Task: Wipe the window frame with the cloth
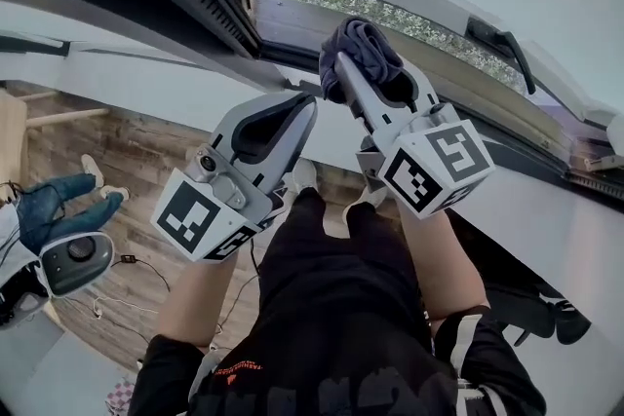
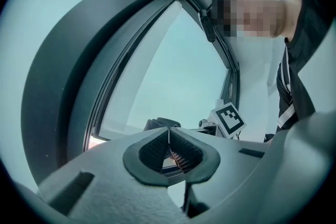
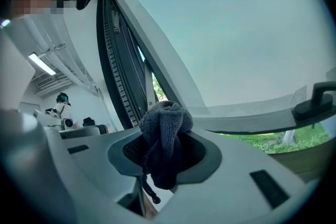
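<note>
The plank floor (image 1: 146, 136) filled the head view from 9 to 7 o'clock, below the window wall. A thin dark cable (image 1: 127, 259) lay on it at 8 o'clock. At 9 o'clock a person's legs in jeans (image 1: 44, 207) ended in pale shoes (image 1: 91, 169) on the planks. The wearer's own white shoe (image 1: 303, 174) stood near centre.

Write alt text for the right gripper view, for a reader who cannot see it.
The right gripper is shut on a bunched dark grey cloth, raised in front of an open window frame. A dark handle shows at the right, with green grass beyond the opening.
</note>
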{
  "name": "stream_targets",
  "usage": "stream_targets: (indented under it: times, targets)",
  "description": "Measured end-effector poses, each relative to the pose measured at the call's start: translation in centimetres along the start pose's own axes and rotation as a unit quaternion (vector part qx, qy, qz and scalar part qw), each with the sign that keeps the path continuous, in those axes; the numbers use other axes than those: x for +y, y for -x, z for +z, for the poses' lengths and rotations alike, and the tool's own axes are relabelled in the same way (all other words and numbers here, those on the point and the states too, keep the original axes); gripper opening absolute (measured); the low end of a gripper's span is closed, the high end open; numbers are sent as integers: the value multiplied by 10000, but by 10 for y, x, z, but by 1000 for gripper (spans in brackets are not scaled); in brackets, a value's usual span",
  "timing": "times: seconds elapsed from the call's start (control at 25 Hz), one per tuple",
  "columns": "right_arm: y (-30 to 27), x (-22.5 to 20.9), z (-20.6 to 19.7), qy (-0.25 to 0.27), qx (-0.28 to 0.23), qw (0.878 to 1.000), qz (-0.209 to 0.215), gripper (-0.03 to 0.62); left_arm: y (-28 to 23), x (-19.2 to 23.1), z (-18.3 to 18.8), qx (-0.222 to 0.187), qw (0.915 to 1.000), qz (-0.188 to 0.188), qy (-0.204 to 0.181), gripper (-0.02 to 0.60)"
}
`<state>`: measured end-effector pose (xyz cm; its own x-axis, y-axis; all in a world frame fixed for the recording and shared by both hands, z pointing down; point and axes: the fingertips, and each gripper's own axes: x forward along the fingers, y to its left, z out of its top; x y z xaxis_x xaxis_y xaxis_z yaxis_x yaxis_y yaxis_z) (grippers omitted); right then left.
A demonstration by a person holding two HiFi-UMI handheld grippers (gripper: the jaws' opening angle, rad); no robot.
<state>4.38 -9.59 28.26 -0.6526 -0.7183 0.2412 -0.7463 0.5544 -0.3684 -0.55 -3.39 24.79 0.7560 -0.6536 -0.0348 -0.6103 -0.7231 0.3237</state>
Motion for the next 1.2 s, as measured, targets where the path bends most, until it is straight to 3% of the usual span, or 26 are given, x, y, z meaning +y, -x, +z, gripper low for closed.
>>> stream_targets:
  times: [0.72,1.2]
  targets:
    - [-51,98,60,899,-499,9926,650,116,64,47,55,-431,9977,458,-238,25]
    - [-57,122,86,1254,-720,9872,669,115,77,50,63,-580,9968,501,-237,25]
